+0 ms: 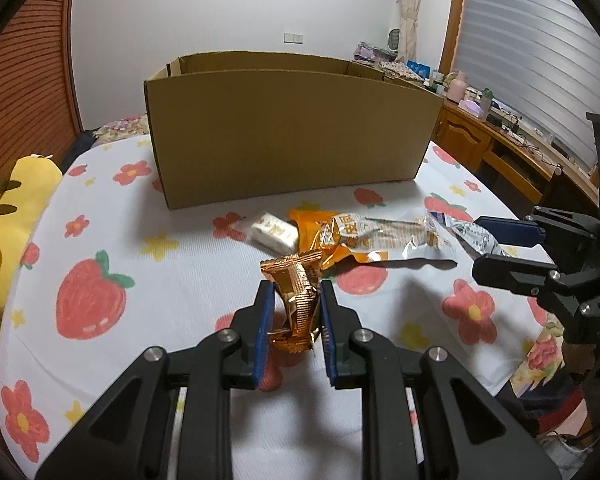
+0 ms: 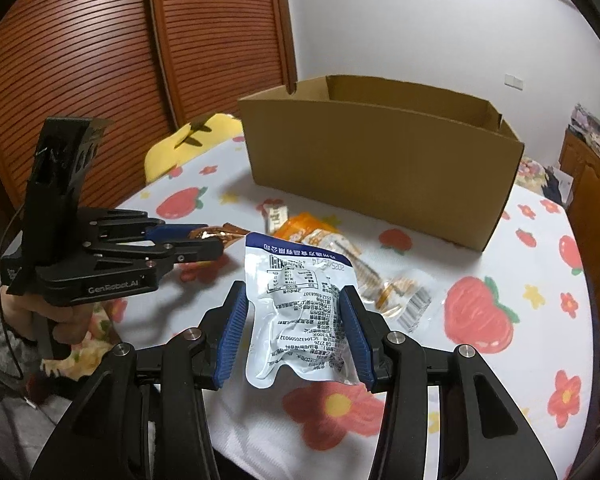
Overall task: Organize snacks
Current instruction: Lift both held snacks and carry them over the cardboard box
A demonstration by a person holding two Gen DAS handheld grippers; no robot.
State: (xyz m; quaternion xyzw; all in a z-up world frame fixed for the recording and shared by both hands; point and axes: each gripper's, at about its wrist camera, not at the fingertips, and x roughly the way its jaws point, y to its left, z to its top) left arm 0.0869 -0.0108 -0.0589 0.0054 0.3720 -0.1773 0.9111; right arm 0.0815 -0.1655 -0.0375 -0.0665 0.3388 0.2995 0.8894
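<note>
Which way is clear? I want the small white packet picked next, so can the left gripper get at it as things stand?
Probably not yet: the left gripper is shut on the gold wrapper. The small white packet lies uncovered ahead, nothing blocking the path.

The cardboard box (image 1: 288,132) stands toward the far edge of the tabletop (image 1: 180,264). Loose snack packets (image 1: 340,236) lie just before it, mid-table. A plush toy (image 1: 8,216) rests at the left edge

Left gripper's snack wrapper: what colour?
Shiny copper-gold foil wrapper; clearest in the left wrist view.
</note>
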